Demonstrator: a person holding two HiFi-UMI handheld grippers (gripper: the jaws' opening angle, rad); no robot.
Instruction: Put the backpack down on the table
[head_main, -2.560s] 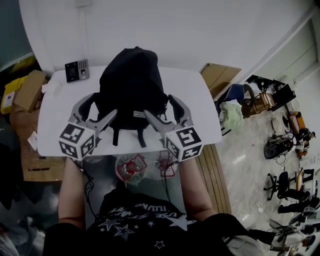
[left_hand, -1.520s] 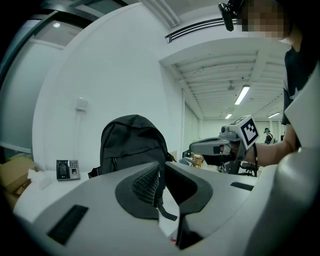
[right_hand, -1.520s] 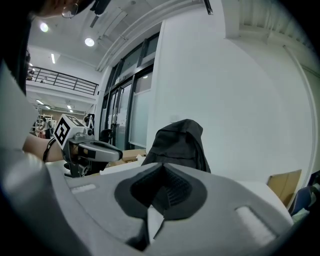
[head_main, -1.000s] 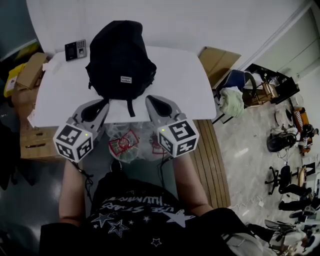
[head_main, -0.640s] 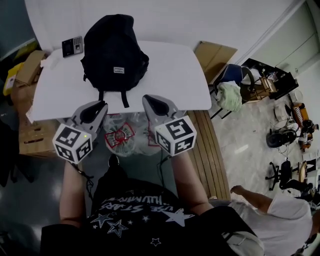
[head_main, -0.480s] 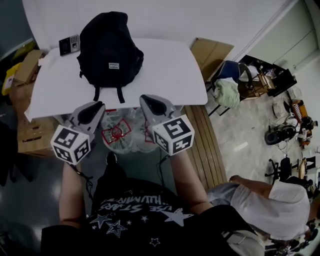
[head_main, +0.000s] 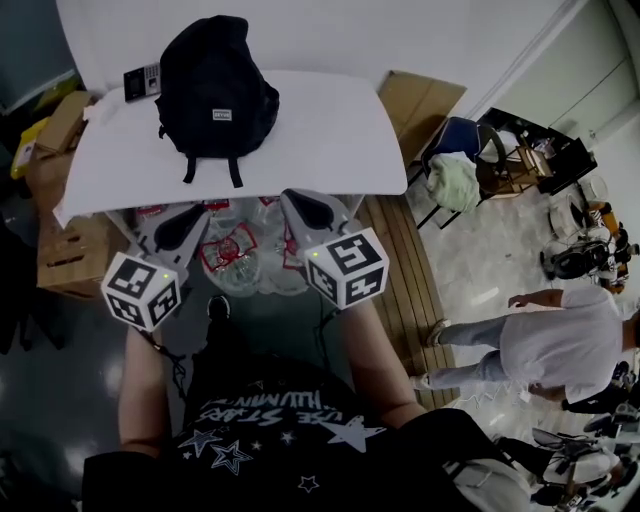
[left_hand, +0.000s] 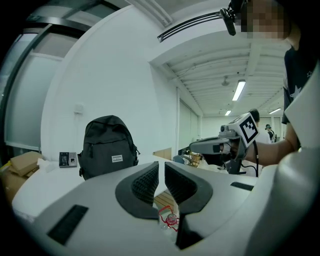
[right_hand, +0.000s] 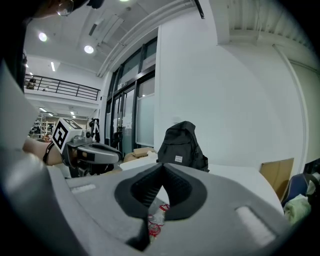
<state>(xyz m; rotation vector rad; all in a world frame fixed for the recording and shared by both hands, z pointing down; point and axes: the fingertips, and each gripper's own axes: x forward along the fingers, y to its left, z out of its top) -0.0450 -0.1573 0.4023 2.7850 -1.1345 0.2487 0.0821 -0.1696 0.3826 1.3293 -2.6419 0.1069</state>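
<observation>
A white wall (head_main: 330, 35) runs behind the white table (head_main: 330, 130), and a dark glossy floor (head_main: 60, 400) lies to the near side. To the right a paler floor carries a cluttered stretch of chairs and gear too small to make out. A person in a white shirt (head_main: 560, 340) walks there, well apart from the table. The backpack (head_main: 215, 85) stands upright on the table's far left part, its two straps trailing toward the near edge; whether its back touches the wall cannot be told. The table's right half and near strip are bare, leaving wide room for moving. Boxes (head_main: 62, 125) crowd the left edge, and a flat carton (head_main: 420, 100) leans by the far right corner beside a chair with a green cloth (head_main: 450, 180). Wooden planks (head_main: 400, 260) lie off the near right corner. Both tools hover side by side just short of the near edge, pointing at the backpack and well apart from it. The left tool (left_hand: 161, 170) has its jaws pressed almost together, a thin slit between them and nothing in it; the right tool (right_hand: 163, 169) is fully pressed together and empty. Wrapped bottles (head_main: 245, 255) sit on the floor below them, partly hidden by the table's edge and the tools. A small keypad device (head_main: 142, 80) lies at the far left corner, just beside the backpack.
</observation>
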